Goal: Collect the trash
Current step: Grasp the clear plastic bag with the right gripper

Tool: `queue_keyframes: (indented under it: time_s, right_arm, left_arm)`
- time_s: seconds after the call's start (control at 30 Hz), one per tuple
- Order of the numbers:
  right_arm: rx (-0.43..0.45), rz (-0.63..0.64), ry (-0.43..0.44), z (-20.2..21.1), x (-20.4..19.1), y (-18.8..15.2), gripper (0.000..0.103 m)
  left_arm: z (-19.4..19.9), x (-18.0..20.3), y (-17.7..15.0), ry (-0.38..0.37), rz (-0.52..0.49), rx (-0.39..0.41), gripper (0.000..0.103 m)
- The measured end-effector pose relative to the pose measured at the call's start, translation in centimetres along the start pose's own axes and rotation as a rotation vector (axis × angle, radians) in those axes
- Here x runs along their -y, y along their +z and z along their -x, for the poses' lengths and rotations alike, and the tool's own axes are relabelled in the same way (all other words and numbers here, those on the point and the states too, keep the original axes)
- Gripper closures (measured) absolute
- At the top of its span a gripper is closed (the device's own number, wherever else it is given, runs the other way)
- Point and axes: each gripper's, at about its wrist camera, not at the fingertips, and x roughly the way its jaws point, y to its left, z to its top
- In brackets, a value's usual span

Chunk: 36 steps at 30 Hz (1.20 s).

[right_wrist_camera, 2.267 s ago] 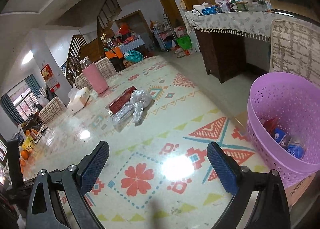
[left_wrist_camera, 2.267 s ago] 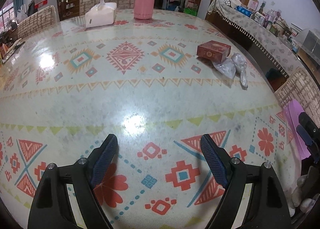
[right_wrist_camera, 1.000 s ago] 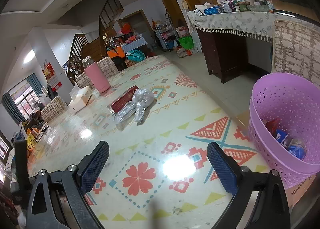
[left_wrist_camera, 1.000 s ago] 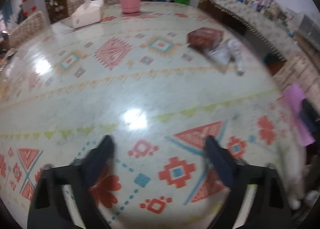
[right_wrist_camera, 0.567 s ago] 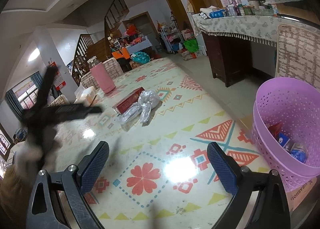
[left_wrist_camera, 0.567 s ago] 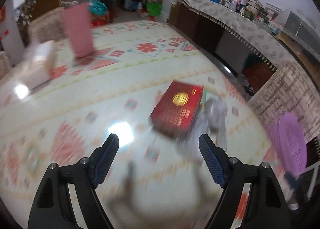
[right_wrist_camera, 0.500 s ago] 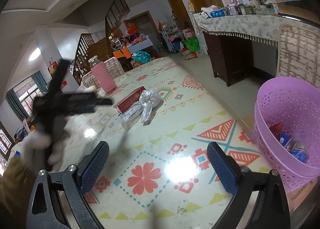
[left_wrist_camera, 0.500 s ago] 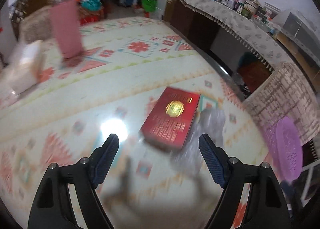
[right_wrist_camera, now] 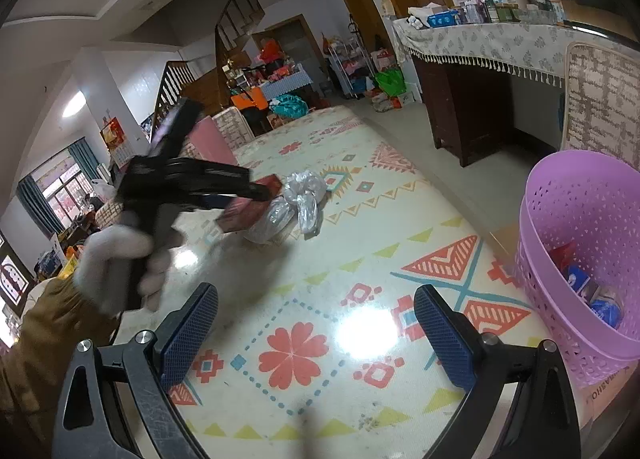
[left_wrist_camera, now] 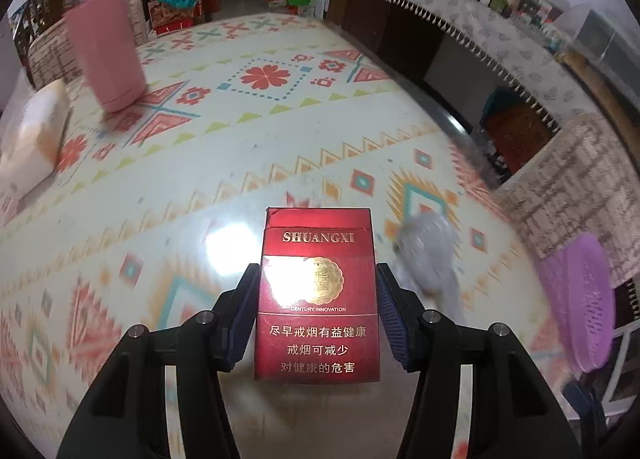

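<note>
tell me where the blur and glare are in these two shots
Left wrist view: the red box between the closing left gripper is sharp, while the pink bottle, tissue pack and plastic bag smear; lamp glare beside the box. Right wrist view: the left gripper and gloved hand blur; glare on the table; right gripper sharp.

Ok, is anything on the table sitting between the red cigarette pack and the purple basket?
Only the crumpled clear plastic bag, lying right beside the red cigarette pack on the basket's side. Beyond it the table runs bare to the purple basket. The left tool is closing around the pack.
</note>
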Motion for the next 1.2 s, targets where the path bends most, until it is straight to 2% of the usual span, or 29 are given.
queue_keyframes:
  time_s: [0.23,0.33,0.43,0.57,0.77,0.87,1.0,1.2]
  right_arm:
    - [-0.005,-0.015,-0.037,-0.3,0.2,0.1,0.003]
    - [-0.018,-0.02,-0.055,-0.6,0.2,0.1,0.003]
    - [-0.036,-0.025,-0.077,-1.0,0.3,0.1,0.003]
    - [-0.051,-0.036,-0.1,-1.3,0.5,0.2,0.003]
    - [-0.102,0.036,-0.191,-3.2,-1.2,1.7,0.003]
    - [-0.124,0.065,-0.182,-5.3,-2.9,3.8,0.003]
    - [-0.166,0.106,-0.19,-10.0,-5.2,6.9,0.003]
    - [-0.235,0.075,-0.225,-16.3,-6.2,9.1,0.012]
  left_arm:
    - [7.0,-2.3,-6.2,0.024,0.09,0.088,0.048]
    - [8.5,-3.2,-8.6,0.074,0.126,0.122,0.048]
    - [9.1,-4.0,-10.5,0.085,0.148,0.146,0.048]
    - [9.1,-5.1,-11.7,0.124,0.156,0.176,0.048]
    - [9.4,-7.3,-12.3,0.056,0.201,0.2,0.048]
    - [9.4,-8.1,-12.7,0.05,0.22,0.204,0.048]
    - [9.2,-8.7,-12.7,0.024,0.257,0.197,0.048]
    - [9.0,-9.2,-12.8,0.027,0.276,0.196,0.048]
